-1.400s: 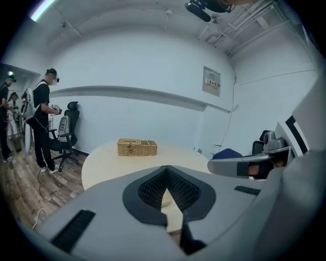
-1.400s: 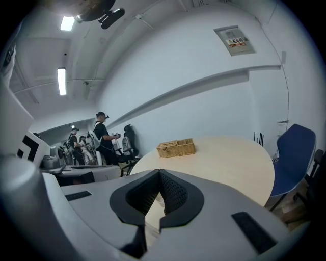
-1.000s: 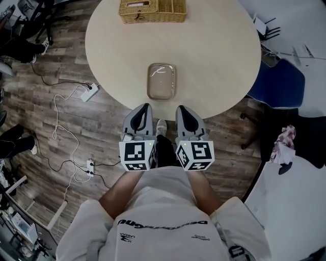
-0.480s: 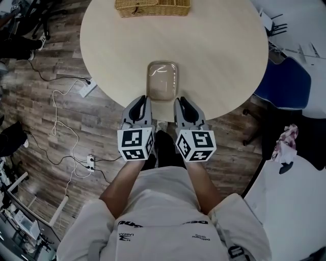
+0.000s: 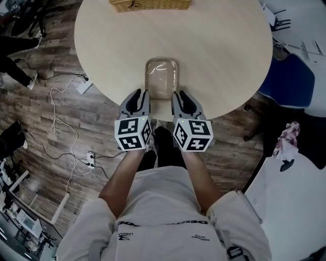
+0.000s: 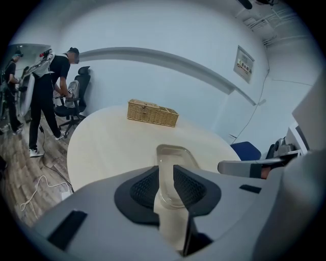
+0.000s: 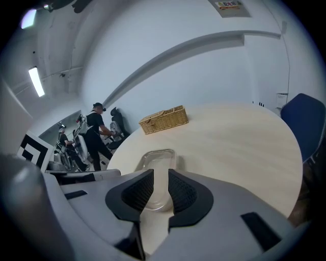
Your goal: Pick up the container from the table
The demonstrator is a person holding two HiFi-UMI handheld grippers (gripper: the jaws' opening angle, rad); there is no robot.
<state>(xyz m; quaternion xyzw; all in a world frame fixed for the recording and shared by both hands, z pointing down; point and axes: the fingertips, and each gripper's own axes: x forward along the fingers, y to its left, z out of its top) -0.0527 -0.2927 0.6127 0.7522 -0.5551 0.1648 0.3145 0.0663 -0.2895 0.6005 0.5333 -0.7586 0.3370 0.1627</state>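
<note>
A clear shallow plastic container (image 5: 161, 79) lies near the front edge of the round beige table (image 5: 219, 46). My left gripper (image 5: 138, 95) is at the table edge, just left of the container's near end. My right gripper (image 5: 179, 95) mirrors it on the right. Neither touches the container. In the left gripper view the container (image 6: 173, 155) shows through the narrow gap of the left gripper (image 6: 166, 171). The right gripper view shows the container (image 7: 159, 158) just past the right gripper (image 7: 161, 176). Both hold nothing, with jaws a slim gap apart.
A wicker basket (image 5: 150, 4) stands at the table's far edge. A blue chair (image 5: 290, 81) is at the right. Cables and a power strip (image 5: 84, 85) lie on the wooden floor at the left. People (image 6: 48, 97) stand far off by office chairs.
Both grippers have moved forward from over the floor to the table edge and now flank the container's near end. The container has not moved.
</note>
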